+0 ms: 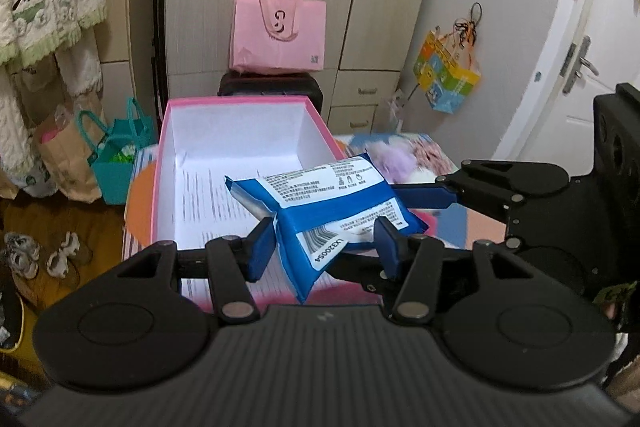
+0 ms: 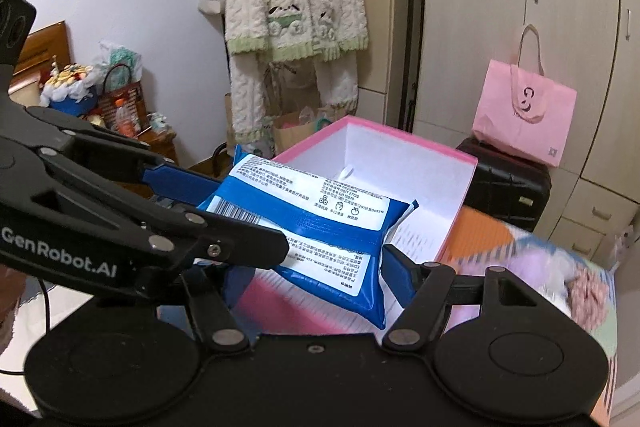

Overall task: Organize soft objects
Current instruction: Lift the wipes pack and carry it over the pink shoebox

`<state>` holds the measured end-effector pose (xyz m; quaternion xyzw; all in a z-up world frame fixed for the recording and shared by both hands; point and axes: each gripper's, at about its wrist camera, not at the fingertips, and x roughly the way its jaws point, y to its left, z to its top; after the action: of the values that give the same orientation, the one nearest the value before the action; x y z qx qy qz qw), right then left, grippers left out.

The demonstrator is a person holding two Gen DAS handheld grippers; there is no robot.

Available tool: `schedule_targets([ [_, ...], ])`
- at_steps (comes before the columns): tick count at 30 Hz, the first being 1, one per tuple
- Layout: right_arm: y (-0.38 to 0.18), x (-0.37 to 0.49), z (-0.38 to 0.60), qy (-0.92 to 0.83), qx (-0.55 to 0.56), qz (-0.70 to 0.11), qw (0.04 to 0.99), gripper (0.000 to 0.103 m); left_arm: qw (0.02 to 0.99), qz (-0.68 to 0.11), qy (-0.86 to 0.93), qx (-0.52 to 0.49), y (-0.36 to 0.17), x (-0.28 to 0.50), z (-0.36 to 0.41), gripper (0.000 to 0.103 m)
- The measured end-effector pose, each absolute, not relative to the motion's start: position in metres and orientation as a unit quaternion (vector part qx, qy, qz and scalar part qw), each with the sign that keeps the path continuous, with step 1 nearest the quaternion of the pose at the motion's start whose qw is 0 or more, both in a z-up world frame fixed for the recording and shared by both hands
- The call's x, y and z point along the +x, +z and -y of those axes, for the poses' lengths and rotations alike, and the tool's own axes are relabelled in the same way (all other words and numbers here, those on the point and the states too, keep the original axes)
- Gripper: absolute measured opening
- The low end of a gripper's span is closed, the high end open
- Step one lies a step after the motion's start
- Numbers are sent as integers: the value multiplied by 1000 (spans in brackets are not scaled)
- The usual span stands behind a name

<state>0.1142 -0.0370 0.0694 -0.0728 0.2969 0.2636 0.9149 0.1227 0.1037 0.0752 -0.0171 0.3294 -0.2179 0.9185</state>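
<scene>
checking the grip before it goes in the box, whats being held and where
Both grippers hold the blue wipes pack: the left gripper pinches one end, the right gripper the other.

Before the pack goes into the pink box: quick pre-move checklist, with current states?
1. Left gripper holds the blue wipes pack: ok, both pads pinch its near end.
2. Right gripper holds the pack too: ok, its fingers close across the pack's middle.
3. Pack clear of the table: ok, it hangs in the air over the pink box.
4. Box open: ok, no lid on it, white walls visible.
5. Room inside the box: ok, only a printed sheet lies on the floor.
6. Pack fully inside the box outline: cannot tell, its near end seems to sit over the front rim.
</scene>
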Motion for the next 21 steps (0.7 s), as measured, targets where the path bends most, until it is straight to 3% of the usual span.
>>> schedule_targets([
  [11, 60, 196, 37, 234, -98, -299, 920, 74, 912, -329, -234, -65, 52, 220, -107, 51],
  [21, 28, 270, 30, 235, -99, -360, 898, 72, 879, -418, -211, -92, 10, 304, -112, 51],
])
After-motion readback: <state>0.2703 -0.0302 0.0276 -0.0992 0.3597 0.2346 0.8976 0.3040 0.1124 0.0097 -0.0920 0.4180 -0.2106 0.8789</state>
